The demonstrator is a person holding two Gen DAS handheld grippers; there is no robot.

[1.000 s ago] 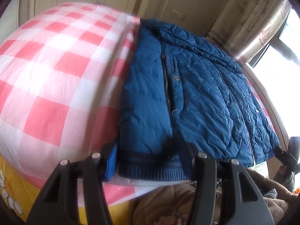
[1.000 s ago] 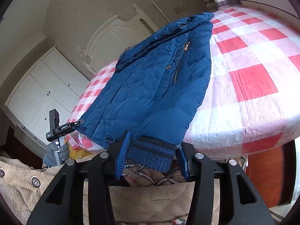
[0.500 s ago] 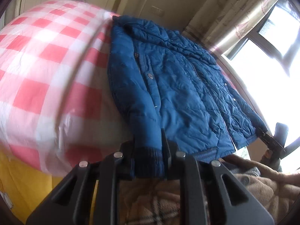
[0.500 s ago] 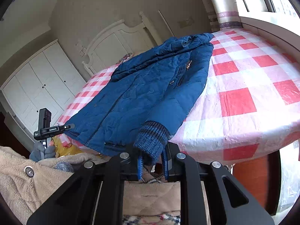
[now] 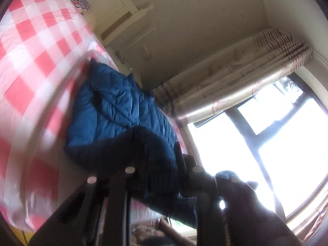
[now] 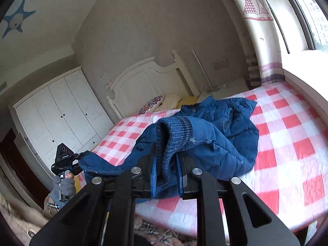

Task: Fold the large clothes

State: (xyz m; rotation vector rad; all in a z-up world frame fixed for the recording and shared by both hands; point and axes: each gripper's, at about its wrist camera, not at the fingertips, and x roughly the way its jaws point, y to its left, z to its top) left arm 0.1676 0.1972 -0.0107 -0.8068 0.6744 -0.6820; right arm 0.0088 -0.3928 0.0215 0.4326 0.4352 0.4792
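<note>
Both grippers, left (image 5: 162, 176) and right (image 6: 166, 170), are clamped tight on knit cuffs; the jacket (image 6: 221, 123) trails ahead toward the headboard (image 6: 143, 78).

A bed (image 6: 287, 135) under a red-and-white checked cover meets a white headboard (image 6: 143, 78) on a beige wall (image 6: 143, 20). A white wardrobe (image 6: 57, 110) stands nearby. Patterned curtains (image 5: 246, 69) frame a bright window (image 5: 276, 139).
</note>
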